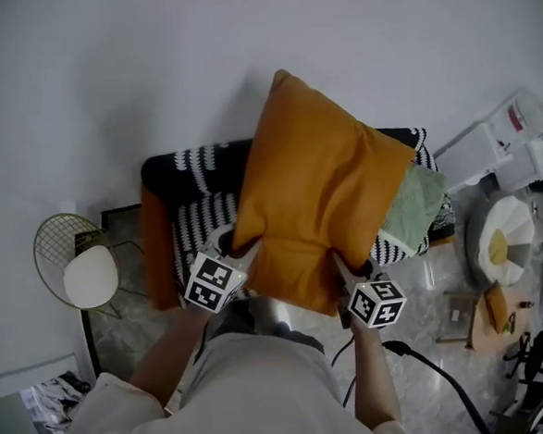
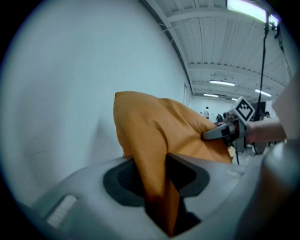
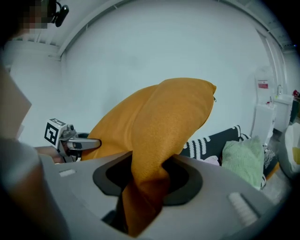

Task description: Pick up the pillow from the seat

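A big orange pillow (image 1: 321,194) hangs lifted above the seat (image 1: 190,222), held by its two near corners. My left gripper (image 1: 242,257) is shut on the pillow's left corner, and orange cloth (image 2: 154,183) runs down between its jaws. At the right corner my right gripper (image 1: 345,273) is shut on the fabric, a fold of the pillow (image 3: 154,154) pinched between its jaws. Each gripper shows in the other's view: the right gripper (image 2: 220,132) and the left gripper (image 3: 86,143), both biting the pillow's edge. The seat wears a black-and-white striped cover.
A pale green cushion (image 1: 417,206) lies on the seat's right end, behind the orange pillow. A round wire side table (image 1: 75,262) stands left of the seat. White boxes and clutter (image 1: 523,231) crowd the floor at right. A black cable (image 1: 430,363) trails by my right arm.
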Motion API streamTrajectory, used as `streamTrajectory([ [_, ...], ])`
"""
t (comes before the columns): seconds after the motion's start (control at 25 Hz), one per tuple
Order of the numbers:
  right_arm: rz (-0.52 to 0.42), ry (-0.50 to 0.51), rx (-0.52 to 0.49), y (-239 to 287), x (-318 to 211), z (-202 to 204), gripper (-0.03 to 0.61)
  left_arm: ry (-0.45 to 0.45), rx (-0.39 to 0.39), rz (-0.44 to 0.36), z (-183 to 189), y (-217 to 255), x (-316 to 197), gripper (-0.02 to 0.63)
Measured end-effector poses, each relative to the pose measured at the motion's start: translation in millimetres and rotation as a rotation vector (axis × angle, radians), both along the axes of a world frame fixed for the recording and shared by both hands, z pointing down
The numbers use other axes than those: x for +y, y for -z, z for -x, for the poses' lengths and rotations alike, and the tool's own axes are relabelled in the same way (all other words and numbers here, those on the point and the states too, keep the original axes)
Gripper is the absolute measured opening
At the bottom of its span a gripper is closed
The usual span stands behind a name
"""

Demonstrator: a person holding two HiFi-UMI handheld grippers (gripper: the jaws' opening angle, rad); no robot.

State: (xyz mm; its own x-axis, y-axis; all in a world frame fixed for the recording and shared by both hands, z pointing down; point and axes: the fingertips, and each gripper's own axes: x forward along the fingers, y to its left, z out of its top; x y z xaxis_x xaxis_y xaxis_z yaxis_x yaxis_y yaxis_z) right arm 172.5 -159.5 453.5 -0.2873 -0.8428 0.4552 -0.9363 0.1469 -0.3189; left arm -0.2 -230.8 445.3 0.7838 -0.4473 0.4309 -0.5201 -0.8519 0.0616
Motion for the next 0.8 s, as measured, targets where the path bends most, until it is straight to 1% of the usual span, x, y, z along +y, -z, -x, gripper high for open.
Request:
streamTrajectory([
  [0.24, -0.066, 0.085, 0.027, 33, 47, -17, 0.175, 0.089, 0.028, -0.060, -11, 33, 62, 0.147],
  [0.44, -0.101, 0.156, 0.065, 43, 86, -28, 0.178, 0.171, 0.035, -0.095, -18, 43, 116, 0.149],
  [0.6, -0.109, 0.222, 0.060, 42, 117, -27, 0.178, 0.238, 0.034, -0.117, -15, 41, 154, 0.149],
  [0.8, -0.137, 0.292, 0.061, 48, 145, -17, 0.178, 0.298, 0.026, -0.142, -4, 48, 195, 0.150],
])
